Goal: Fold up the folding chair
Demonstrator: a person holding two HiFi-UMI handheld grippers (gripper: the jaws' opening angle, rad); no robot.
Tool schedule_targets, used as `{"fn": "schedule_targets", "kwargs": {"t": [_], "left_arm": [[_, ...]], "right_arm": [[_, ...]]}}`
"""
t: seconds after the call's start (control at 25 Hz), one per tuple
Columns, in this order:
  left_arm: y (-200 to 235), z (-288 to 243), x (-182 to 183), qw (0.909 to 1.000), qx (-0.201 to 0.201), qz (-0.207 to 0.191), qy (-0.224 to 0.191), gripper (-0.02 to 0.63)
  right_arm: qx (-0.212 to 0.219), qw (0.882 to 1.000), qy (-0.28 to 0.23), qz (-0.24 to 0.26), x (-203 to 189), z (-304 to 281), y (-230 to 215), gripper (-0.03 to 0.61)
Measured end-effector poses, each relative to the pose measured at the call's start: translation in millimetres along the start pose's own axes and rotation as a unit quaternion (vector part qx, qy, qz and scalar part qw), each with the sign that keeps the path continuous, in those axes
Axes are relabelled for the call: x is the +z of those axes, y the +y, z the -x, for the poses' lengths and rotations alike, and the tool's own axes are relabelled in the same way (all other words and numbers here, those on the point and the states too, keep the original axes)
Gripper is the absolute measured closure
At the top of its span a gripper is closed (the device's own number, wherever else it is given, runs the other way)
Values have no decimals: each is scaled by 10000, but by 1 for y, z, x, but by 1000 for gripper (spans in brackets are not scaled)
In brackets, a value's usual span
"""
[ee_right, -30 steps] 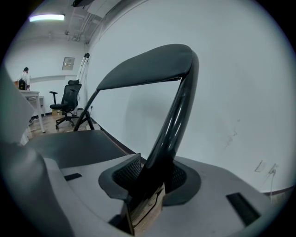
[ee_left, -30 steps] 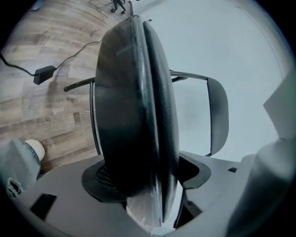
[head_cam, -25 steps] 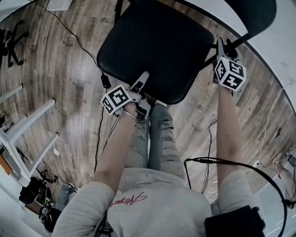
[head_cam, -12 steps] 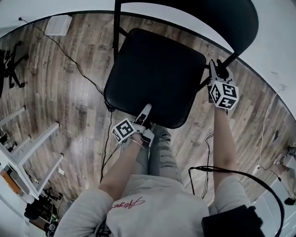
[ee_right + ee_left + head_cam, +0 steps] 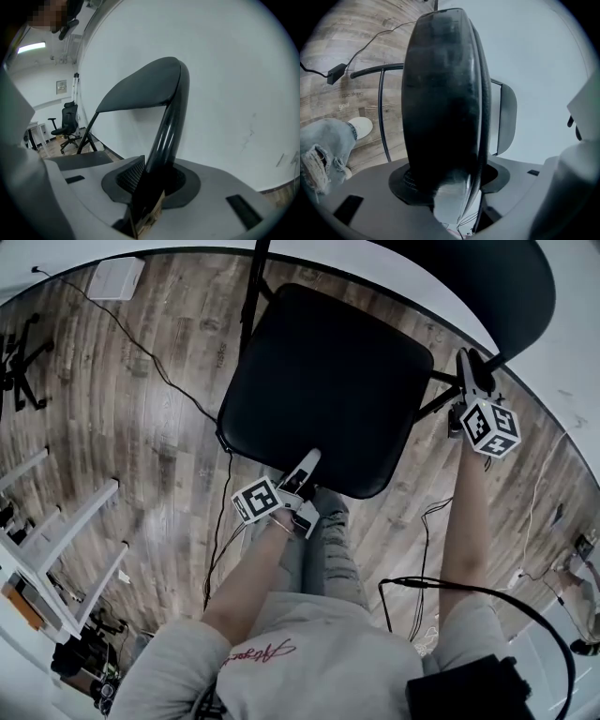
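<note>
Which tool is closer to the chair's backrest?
Right. The right tool is closing on the frame tube just below the backrest; the left tool is closing on the front edge of the seat, opposite it.

Bright, even indoor light, prob. from ceiling strip [image 5: 33,47]; strong fisheye w/ dark corners; chair seat [image 5: 440,93] underexposed, blurry close-up.

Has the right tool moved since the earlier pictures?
Yes. Against the white box on the floor, the right tool has shifted rightward, toward the wall; its jaws are closing with the chair tube between them.
</note>
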State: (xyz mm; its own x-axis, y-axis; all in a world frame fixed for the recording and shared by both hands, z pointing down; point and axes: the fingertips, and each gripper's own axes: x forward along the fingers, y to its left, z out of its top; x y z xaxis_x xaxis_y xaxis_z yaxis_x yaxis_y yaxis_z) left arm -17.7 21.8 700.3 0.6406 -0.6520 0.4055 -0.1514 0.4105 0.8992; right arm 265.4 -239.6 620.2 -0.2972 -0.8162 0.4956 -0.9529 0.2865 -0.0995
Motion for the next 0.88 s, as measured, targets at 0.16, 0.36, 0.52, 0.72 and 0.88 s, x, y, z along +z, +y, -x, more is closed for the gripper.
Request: {"fn": "schedule_targets", "kwargs": {"t": [0.16, 0.36, 0.52, 0.72, 0.88], "left_arm": [[-2, 1, 1, 9999, 127, -74, -13, 334], [-40, -4, 9, 9991, 403, -70, 87, 351], [-70, -12, 12, 9962, 831, 238, 110, 351], [-123, -33, 23, 9881, 1453, 449, 222, 359], [-161, -51, 40, 9778, 2043, 428, 166, 365]], "right_arm": [[-140, 9974, -64, -710, -1, 2, -3, 532], [313, 9899, -730, -1171, 31, 14, 4, 555], [559, 9876, -884, -1170, 55, 20, 13, 561], [337, 9927, -811, -828, 78, 19, 11, 563], [73, 9957, -588, -712, 84, 17, 2, 563]]}}
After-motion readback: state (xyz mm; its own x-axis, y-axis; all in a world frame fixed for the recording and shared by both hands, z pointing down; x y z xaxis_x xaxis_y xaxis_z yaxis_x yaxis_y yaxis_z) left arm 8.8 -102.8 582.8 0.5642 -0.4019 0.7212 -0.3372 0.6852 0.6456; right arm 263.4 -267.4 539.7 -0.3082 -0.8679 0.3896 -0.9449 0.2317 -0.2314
